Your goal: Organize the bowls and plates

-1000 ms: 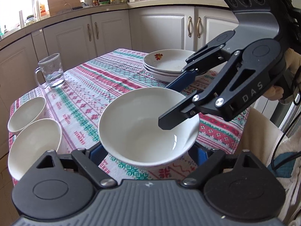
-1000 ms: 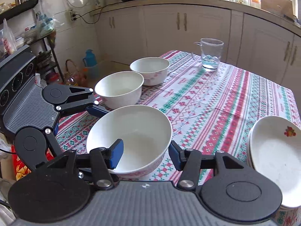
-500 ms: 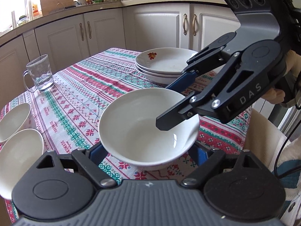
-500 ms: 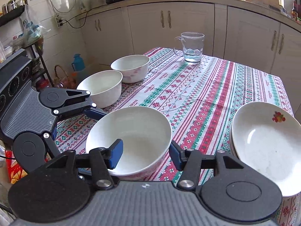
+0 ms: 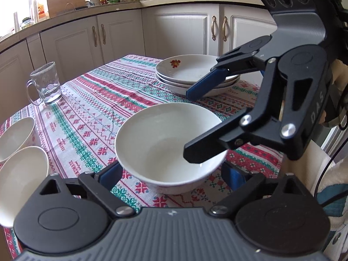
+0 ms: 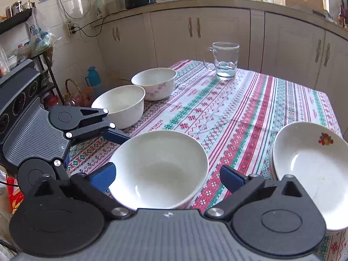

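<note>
A: Both sets of fingers have let go since a second ago. The bowl [image 5: 170, 145] was pinched at its rim by the right gripper [image 5: 196, 125]; that pinch is gone now and the jaws are opening.

B: Start from the left, then. What lies there?

A: Two bowls [image 6: 132, 96] by the worktop's left edge, one just beside the other. The left gripper [image 5: 171, 175] is next, jaws opening too. One blue pad sits off each side of the bowl, and I see neither pressing on it.

B: So the bowl is free?

A: It stands upright on the cloth [image 5: 91, 108] near the worktop's near edge, between both grippers. In the right wrist view the right fingers [image 6: 231, 177] also straddle it, clear of the wall.

B: And on the right?

A: The plates [image 5: 191, 74], stacked near the right edge. A mug [image 5: 45, 84] stands toward the far left corner.

B: What does the next move turn on?

A: The bowl lies between the bowls and the plates, round with no long axis. The left hand is nearer the bowls, so I judge nesting it there falls to the left.
</note>
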`<state>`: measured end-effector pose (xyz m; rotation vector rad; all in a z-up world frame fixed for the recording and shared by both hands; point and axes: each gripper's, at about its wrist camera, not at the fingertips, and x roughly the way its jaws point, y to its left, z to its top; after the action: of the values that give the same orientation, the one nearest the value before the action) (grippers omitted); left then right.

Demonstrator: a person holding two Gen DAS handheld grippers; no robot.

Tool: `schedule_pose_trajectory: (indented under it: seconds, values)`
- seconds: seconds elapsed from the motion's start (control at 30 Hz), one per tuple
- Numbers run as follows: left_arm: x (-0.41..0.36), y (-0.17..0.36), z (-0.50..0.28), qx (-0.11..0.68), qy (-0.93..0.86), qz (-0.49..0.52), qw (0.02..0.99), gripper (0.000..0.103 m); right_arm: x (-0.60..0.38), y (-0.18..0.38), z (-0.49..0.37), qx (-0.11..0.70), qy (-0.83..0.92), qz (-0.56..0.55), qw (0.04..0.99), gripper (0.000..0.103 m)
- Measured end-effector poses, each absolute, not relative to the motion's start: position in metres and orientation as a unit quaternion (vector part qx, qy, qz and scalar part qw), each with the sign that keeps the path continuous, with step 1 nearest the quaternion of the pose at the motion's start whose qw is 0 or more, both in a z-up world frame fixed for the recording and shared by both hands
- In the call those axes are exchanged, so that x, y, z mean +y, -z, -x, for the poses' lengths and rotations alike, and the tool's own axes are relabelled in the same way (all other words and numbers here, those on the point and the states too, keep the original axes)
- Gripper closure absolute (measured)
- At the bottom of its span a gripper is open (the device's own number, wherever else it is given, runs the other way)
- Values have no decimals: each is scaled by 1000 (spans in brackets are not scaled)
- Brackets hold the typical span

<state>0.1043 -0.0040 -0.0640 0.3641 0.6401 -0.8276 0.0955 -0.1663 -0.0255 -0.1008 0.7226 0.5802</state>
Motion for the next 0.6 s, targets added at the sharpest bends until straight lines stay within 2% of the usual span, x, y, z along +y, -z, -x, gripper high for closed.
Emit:
schedule_pose_trajectory:
  seconds: [0.6]
  values:
    - [58, 46, -92, 335, 278, -102, 894, 4, -139, 11, -99, 321, -283, 103, 898, 0]
